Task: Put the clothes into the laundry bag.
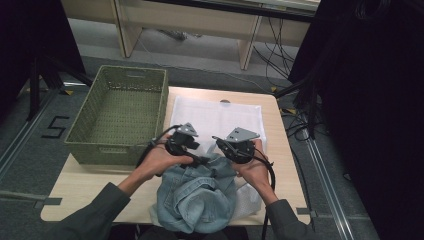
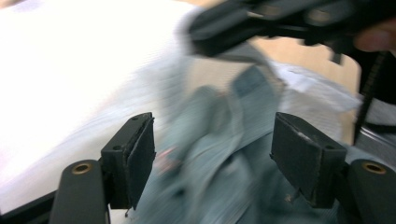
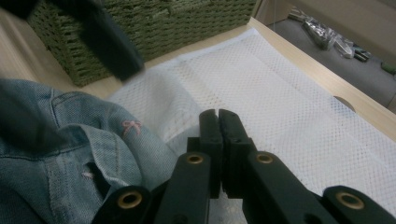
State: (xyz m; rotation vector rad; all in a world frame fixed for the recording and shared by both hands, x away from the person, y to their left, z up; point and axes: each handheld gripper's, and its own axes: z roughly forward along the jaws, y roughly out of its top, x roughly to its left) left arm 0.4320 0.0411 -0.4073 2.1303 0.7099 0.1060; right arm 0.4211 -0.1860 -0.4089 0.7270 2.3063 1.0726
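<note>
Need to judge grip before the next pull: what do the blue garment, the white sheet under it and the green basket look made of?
Light-blue garment: looks like washed denim, matte, with stitched seams. White sheet: seemingly fine mesh fabric, tiny holes throughout. Green basket: woven, wicker-like or plastic, can't tell; open weave.

A lab or test room set up for recording. A small light wooden table stands on grey carpet with metal floor rails alongside. Black curtains hang on both sides, and loose cables trail on the floor (near plain wooden desk legs behind). A taped number marks the floor by a dark stand.
</note>
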